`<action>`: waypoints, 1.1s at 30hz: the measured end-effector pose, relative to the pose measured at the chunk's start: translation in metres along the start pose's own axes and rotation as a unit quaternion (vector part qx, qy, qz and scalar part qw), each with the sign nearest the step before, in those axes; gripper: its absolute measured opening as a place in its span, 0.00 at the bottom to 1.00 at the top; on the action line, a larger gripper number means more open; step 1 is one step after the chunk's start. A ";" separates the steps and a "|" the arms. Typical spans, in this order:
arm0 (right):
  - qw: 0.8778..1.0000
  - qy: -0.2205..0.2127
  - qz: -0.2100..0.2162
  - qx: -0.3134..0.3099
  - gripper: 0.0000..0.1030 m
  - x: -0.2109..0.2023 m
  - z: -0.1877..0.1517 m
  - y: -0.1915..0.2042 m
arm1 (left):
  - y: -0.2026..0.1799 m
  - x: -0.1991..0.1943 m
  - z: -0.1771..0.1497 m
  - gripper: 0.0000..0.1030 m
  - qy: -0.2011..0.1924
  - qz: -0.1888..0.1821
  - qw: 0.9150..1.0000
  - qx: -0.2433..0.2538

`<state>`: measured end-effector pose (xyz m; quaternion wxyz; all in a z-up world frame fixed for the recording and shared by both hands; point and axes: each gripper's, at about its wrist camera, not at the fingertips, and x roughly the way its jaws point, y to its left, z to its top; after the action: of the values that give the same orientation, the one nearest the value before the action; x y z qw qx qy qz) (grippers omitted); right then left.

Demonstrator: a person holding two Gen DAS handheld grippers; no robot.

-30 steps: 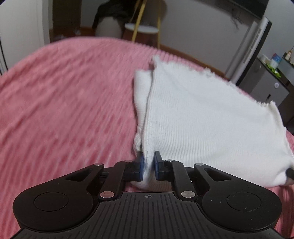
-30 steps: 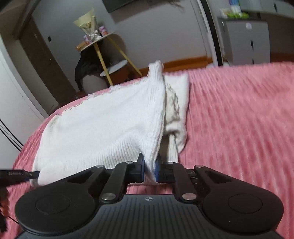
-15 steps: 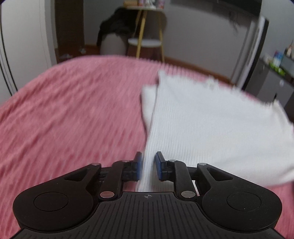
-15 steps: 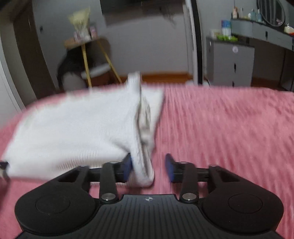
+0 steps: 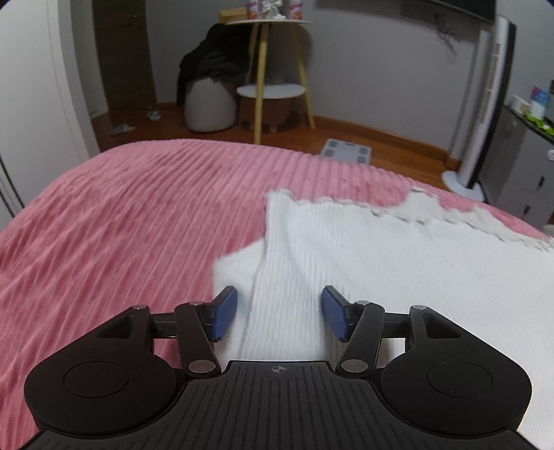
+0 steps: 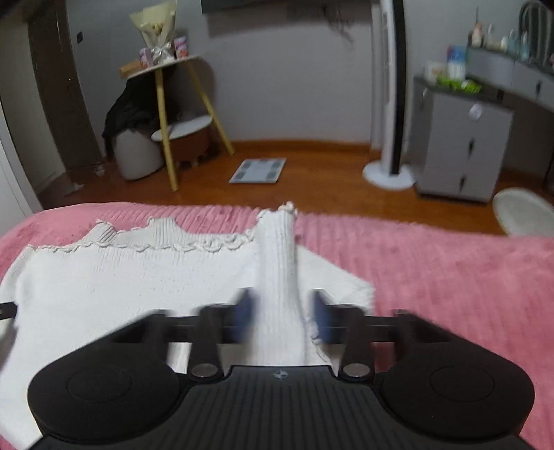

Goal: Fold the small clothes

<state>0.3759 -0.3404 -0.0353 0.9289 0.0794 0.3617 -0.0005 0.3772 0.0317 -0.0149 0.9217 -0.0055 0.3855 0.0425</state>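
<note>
With both sleeves folded in, our left gripper (image 5: 278, 316) and right gripper (image 6: 282, 316) stand open around the white top (image 5: 398, 263), unfolded crosswise on the bed (image 5: 121, 221).

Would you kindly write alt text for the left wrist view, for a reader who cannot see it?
The left gripper, jaws just opened and apart, hovers over a folded white knit garment lying on a pink ribbed bedspread; a ridge of the knit runs between the blue pads without being pinched. Beyond the bed stands a yellow-legged side table.

text: none legible | labels: cans on side table (image 5: 266, 5) too blurred to read
</note>
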 end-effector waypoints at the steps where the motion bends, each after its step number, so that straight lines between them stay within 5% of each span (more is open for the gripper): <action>1: 1.000 0.000 0.008 -0.001 0.11 0.003 0.000 0.000 | 0.000 0.005 0.003 0.53 -0.002 0.004 1.000 -0.002; 3: 0.999 -0.029 -0.019 -0.039 0.07 -0.003 0.000 0.007 | -0.002 0.012 0.007 0.12 -0.009 0.011 1.000 0.009; 5: 0.992 -0.070 -0.072 -0.074 0.04 -0.009 -0.001 0.013 | -0.006 0.020 0.009 0.12 -0.009 0.031 0.999 0.024; 7: 0.985 -0.072 -0.124 -0.094 0.04 -0.003 -0.003 0.015 | -0.008 0.025 0.009 0.18 -0.004 0.042 0.999 0.032; 9: 0.985 -0.032 -0.134 -0.100 0.04 0.009 -0.006 0.012 | -0.009 0.017 0.007 0.41 -0.016 0.061 0.997 0.035; 10: 0.986 -0.035 -0.132 -0.099 0.05 0.007 -0.009 0.012 | -0.006 0.010 0.005 0.43 -0.023 0.057 0.998 0.033; 14: 0.983 -0.110 -0.108 -0.102 0.11 -0.041 -0.025 0.021 | 0.011 -0.016 -0.005 0.77 -0.026 0.055 0.998 0.000; 19: 0.979 -0.147 -0.026 -0.136 0.21 -0.081 -0.068 0.039 | 0.024 -0.041 -0.018 0.79 -0.010 0.033 0.999 -0.009; 24: 0.977 -0.086 -0.073 -0.180 0.20 -0.058 -0.097 0.038 | 0.033 -0.053 -0.035 0.83 0.012 0.014 1.000 -0.006; 27: 0.983 -0.086 -0.084 -0.140 0.20 -0.064 -0.092 0.029 | 0.046 -0.061 -0.049 0.87 0.019 -0.023 0.999 -0.022; 29: 0.981 -0.102 -0.110 -0.122 0.29 -0.078 -0.090 0.035 | 0.053 -0.062 -0.059 0.88 0.026 -0.060 0.997 -0.039; 33: 0.989 -0.115 -0.068 -0.059 0.48 -0.112 -0.109 0.027 | 0.054 -0.051 -0.066 0.88 0.055 -0.106 0.991 -0.060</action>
<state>0.2219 -0.3034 -0.0355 0.9653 -0.0005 0.2561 -0.0514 0.2903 0.0784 -0.0239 0.8964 -0.1044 0.4296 -0.0329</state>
